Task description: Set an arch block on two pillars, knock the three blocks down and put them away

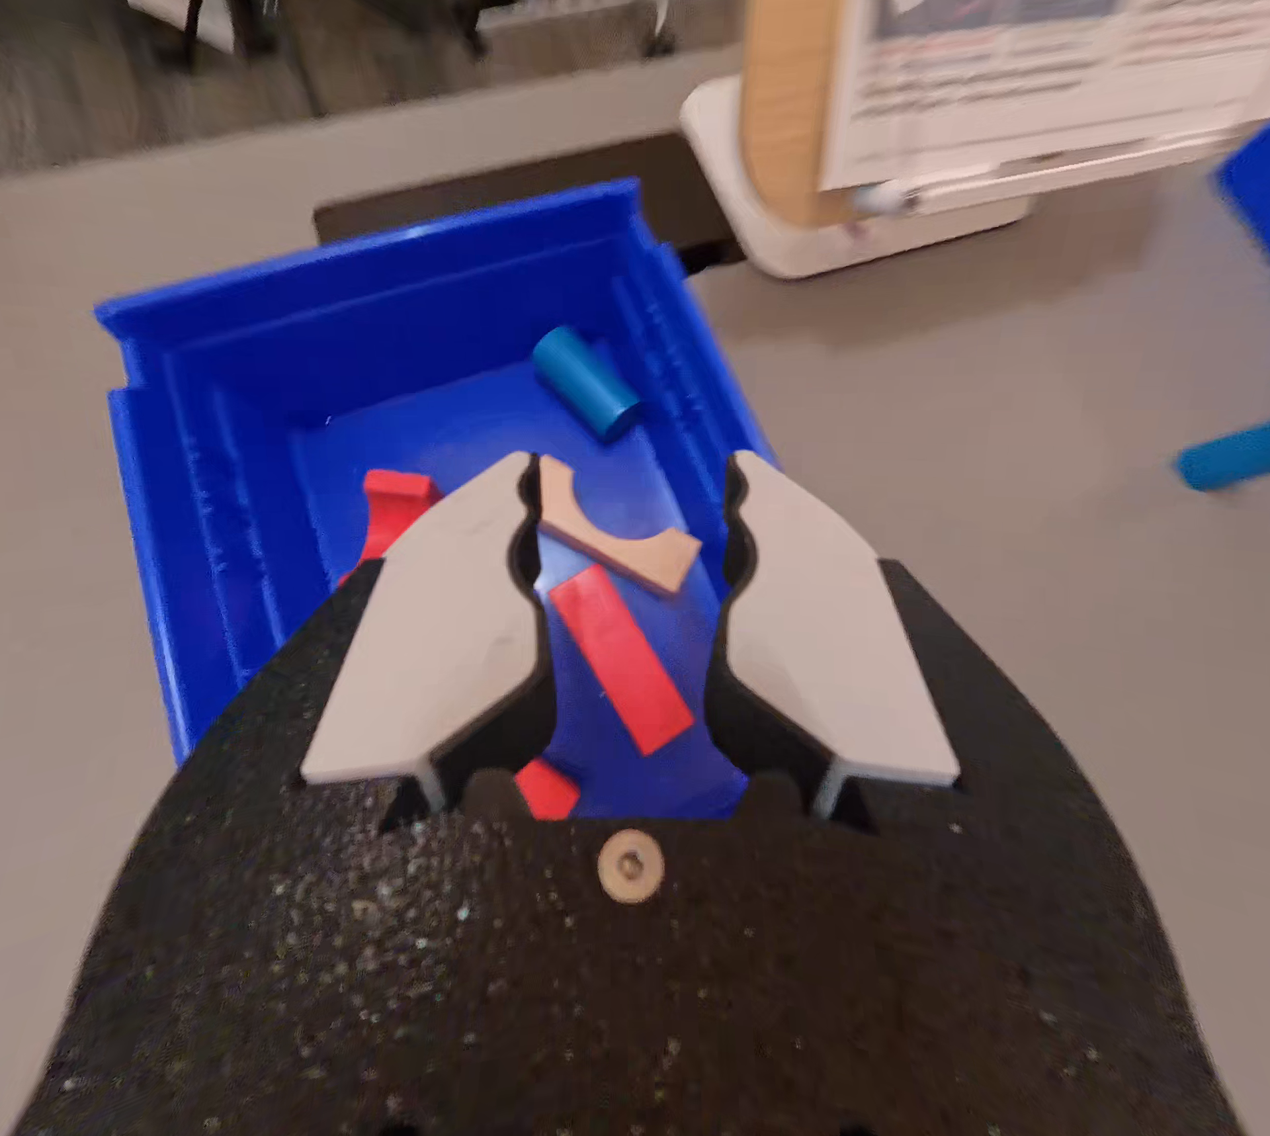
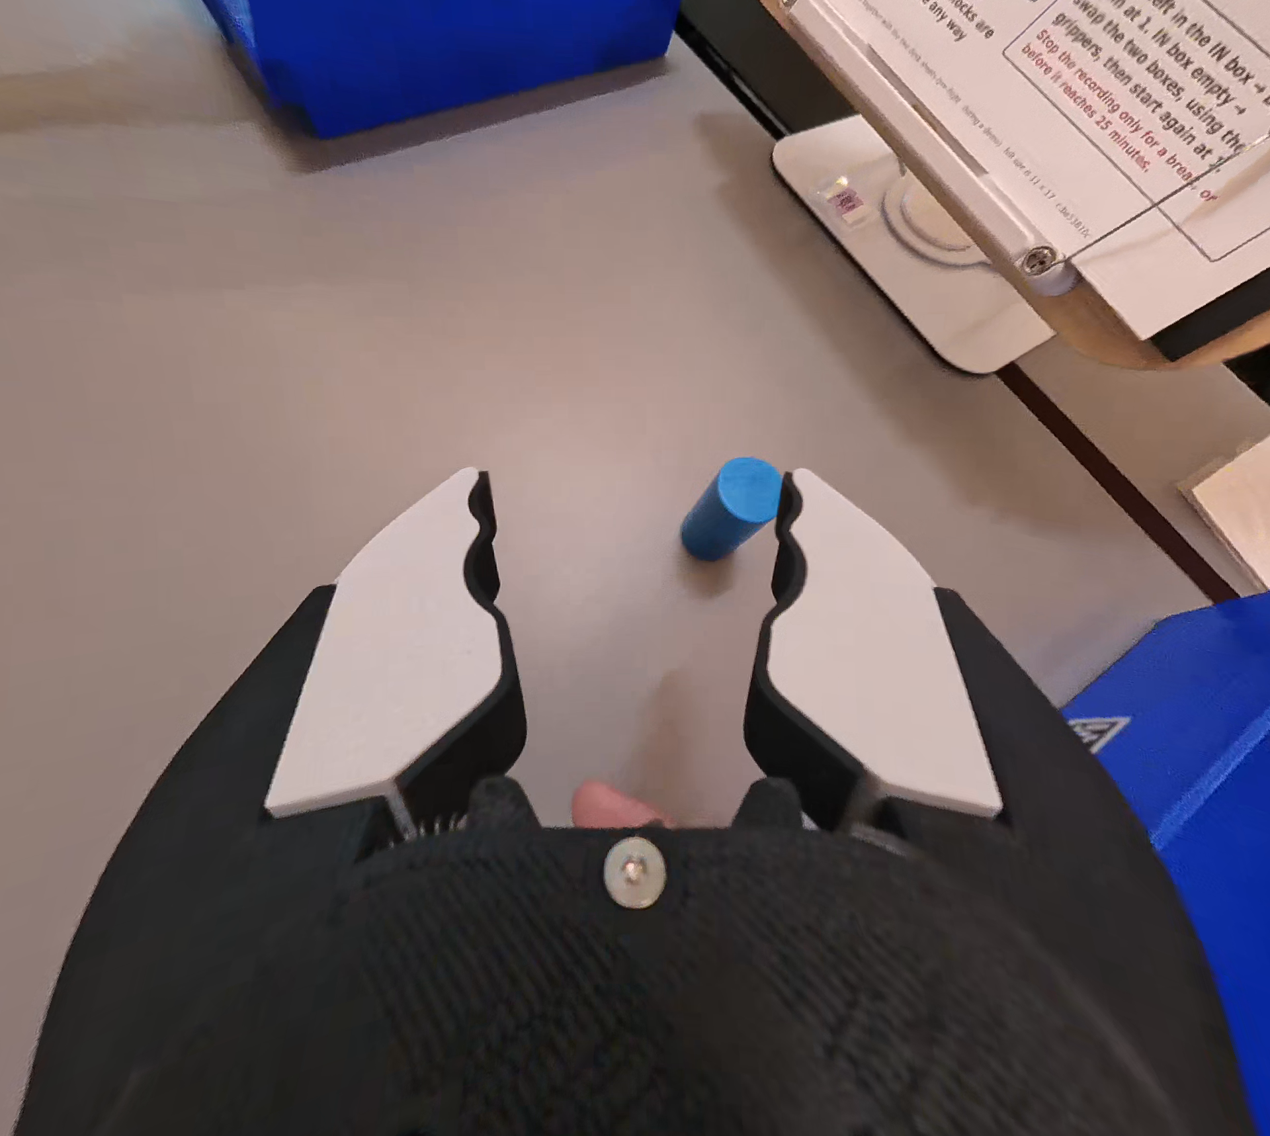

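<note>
My left gripper (image 1: 631, 470) is open and empty, held above a blue bin (image 1: 206, 484). In the bin lie a tan arch-shaped block (image 1: 646, 553), a red flat bar (image 1: 622, 656), a red arch block (image 1: 392, 512), a small red piece (image 1: 546, 790) and a blue cylinder (image 1: 584, 381). My right gripper (image 2: 636, 484) is open and empty over the grey table (image 2: 412, 312). A blue cylinder (image 2: 732, 508) stands tilted on the table just inside the right fingertip (image 2: 804, 491); it also shows at the right edge of the left wrist view (image 1: 1223, 457).
The blue bin shows at the top left of the right wrist view (image 2: 447, 3). A second blue bin (image 2: 1202, 725) is at the right. A white-based wooden stand with a printed sheet (image 2: 1031, 37) stands at the table's far right, also in the left wrist view (image 1: 1031, 37). Spacing between my two grippers at the tips: around 40 centimeters. From my right tips it is roughly 7 centimeters to the blue cylinder (image 2: 732, 508); from my left, 35 centimeters.
</note>
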A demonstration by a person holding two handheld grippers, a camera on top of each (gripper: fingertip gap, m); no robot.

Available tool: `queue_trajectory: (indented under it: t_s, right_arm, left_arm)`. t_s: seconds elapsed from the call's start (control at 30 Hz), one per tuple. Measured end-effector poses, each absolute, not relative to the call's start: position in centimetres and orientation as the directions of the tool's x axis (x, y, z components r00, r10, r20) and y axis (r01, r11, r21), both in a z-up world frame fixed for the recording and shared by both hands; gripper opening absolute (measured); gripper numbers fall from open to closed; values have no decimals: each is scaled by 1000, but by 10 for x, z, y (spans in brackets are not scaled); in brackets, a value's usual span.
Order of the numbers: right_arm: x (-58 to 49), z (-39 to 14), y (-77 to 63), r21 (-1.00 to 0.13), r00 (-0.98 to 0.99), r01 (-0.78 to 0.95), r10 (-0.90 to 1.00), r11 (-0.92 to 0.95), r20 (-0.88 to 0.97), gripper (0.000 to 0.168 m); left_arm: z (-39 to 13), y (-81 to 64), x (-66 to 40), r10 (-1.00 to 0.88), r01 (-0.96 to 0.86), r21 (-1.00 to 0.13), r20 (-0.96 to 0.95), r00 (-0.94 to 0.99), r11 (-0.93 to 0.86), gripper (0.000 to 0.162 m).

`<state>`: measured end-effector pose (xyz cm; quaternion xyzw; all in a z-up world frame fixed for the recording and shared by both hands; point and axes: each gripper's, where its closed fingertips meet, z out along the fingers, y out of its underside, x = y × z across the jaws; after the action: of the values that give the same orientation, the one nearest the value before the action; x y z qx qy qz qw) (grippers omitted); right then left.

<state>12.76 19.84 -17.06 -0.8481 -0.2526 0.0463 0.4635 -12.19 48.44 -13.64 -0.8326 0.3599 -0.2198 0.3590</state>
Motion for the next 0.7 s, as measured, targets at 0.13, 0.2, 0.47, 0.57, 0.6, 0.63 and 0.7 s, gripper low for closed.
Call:
queue_trajectory:
  t_s: [0.13,0.2,0.47,0.57,0.6,0.63,0.7]
  right_arm:
    - [115,-175,176,-833,885,325,454,-447,102,79]
    - [111,-179,166,-830,886,320,455,-456,92,79]
    - [111,-192,142,-812,902,323,418,-486,108,81]
    - [110,-196,141,-814,906,309,412,-493,95,81]
    - [109,-198,141,-814,907,305,411,-495,90,81]
    - [108,-198,142,-815,907,302,411,-495,87,81]
    - [107,-199,144,-815,906,303,414,-493,87,81]
  left_arm:
    - [-191,520,-111,-657,-482,-563,151,739,-672,63]
    - [-213,529,-99,-581,-426,-473,248,775,-771,64]
    - [-267,544,-76,-408,-334,-256,345,845,-907,63]
    - [-277,547,-74,-414,-348,-250,300,859,-903,57]
    - [-277,548,-74,-424,-355,-266,280,861,-896,55]
    - [-278,549,-73,-440,-370,-276,262,859,-887,51]
    - [-281,546,-75,-487,-430,-268,203,850,-862,43]
